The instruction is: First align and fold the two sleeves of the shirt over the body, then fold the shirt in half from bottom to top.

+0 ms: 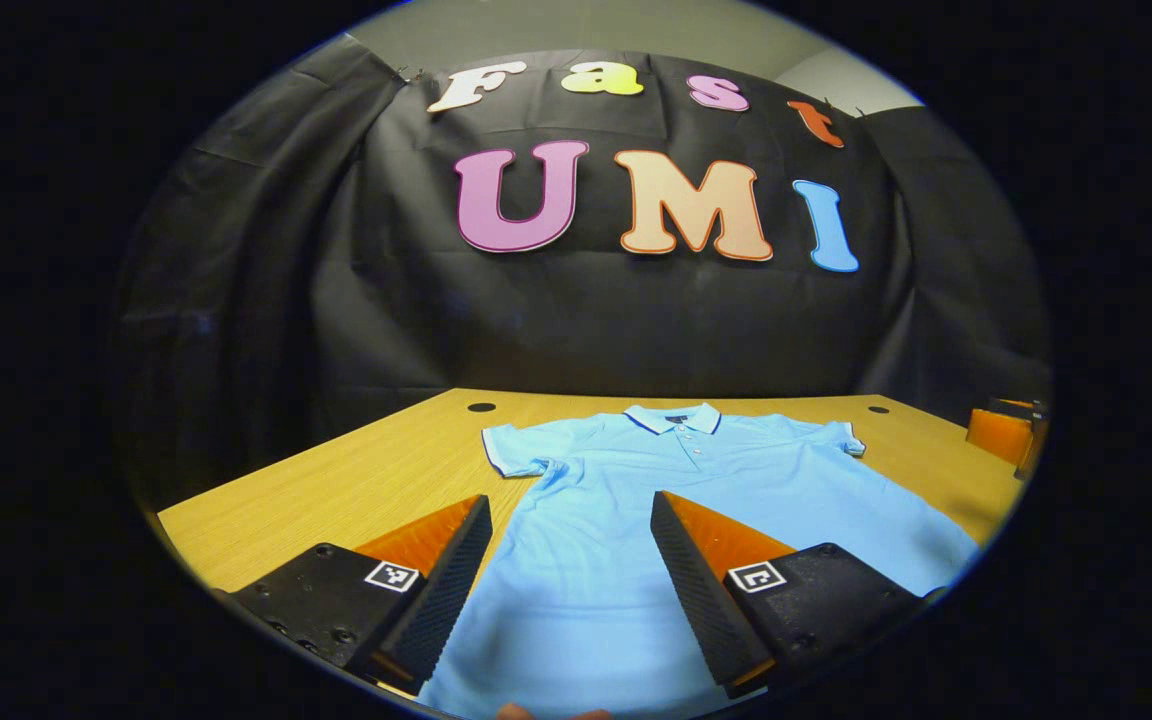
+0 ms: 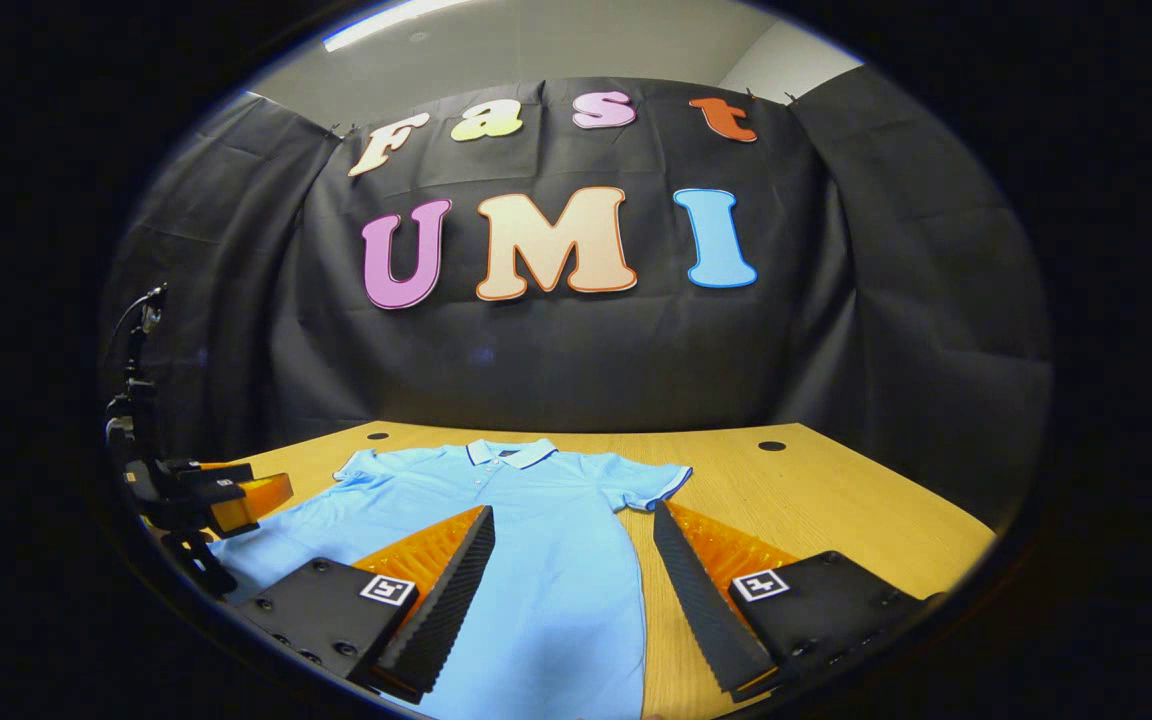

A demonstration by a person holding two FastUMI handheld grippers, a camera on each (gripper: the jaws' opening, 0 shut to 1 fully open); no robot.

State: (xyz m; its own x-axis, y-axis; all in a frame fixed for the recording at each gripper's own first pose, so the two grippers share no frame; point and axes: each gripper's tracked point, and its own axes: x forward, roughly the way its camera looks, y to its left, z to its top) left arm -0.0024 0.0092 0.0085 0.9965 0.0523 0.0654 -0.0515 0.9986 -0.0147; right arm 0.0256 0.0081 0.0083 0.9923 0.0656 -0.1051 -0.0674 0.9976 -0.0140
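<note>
A: Left to right. Left claw (image 1: 571, 560) hovers over the near left part of the shirt (image 1: 676, 480), jaws wide apart, nothing between them. It also shows at the left edge of the right gripper view (image 2: 236, 497).

B: Shirt position?

A: Flat on the counter (image 1: 336, 490), front up, collar (image 1: 673, 417) toward the far wall, hem toward the person. Left sleeve (image 1: 516, 452) spread out to the side, unfolded. Right sleeve (image 2: 651, 485) likewise spread.

B: Right claw?

A: Right claw (image 2: 571, 565) also wide open and empty, above the shirt's near right edge.

B: Step in hand?

A: Judged to be the start: no fold made yet, both sleeves out. First step pending.

B: Next move?

A: Likely each claw goes forward to its own sleeve, pinches the cuff edge, lifts and lays it inward over the body, keeping both folds even. Thin fabric lies flat, so a finger must get under the edge.
</note>
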